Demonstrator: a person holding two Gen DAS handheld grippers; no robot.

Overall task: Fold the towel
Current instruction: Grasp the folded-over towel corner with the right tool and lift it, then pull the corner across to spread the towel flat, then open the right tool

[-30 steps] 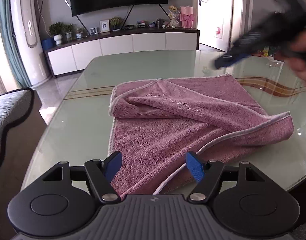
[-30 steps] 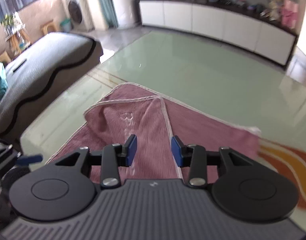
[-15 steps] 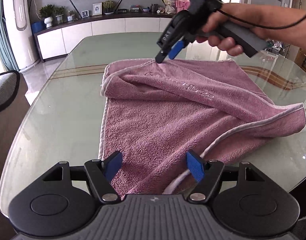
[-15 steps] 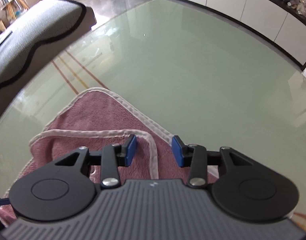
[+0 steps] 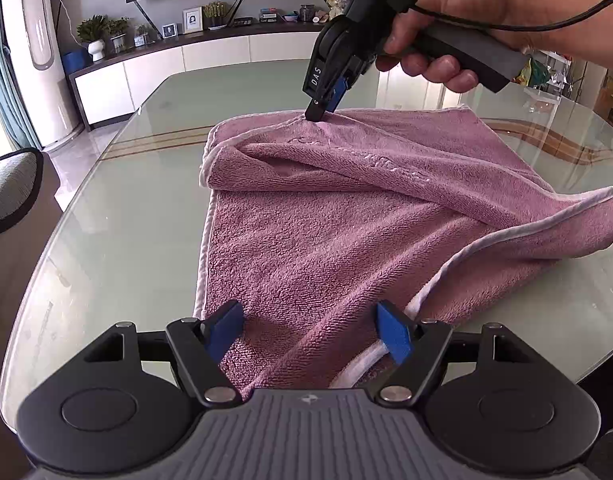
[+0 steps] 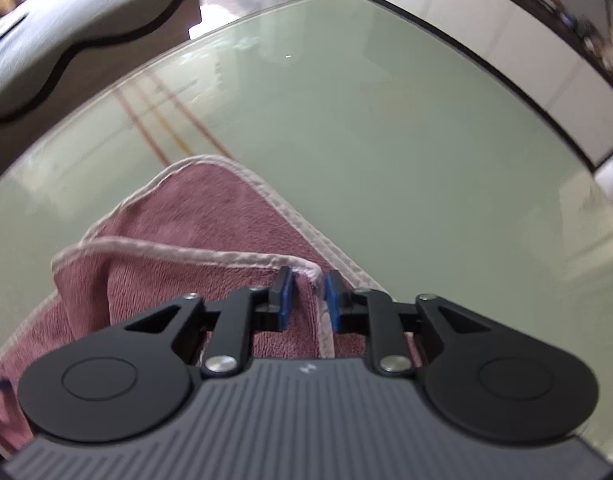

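Note:
A mauve towel [image 5: 346,232] with a pale hem lies loosely folded on the glass table [image 5: 118,216]. My left gripper [image 5: 310,328] is open, its blue pads straddling the towel's near edge. My right gripper [image 5: 322,114] points down at the towel's far edge. In the right wrist view my right gripper [image 6: 309,294] is closed onto the towel's hemmed corner [image 6: 312,274], with the towel [image 6: 194,224] spread below and to the left.
A sofa [image 6: 66,32] stands off the table's left side. A white TV cabinet [image 5: 178,68] with plants and frames lines the far wall. A tall white air conditioner [image 5: 46,48] stands at left. Bare glass [image 6: 386,140] lies beyond the towel.
My right gripper came down onto the towel's far edge and its jaws narrowed from open to pinching the hemmed corner. My left gripper stayed open at the near edge.

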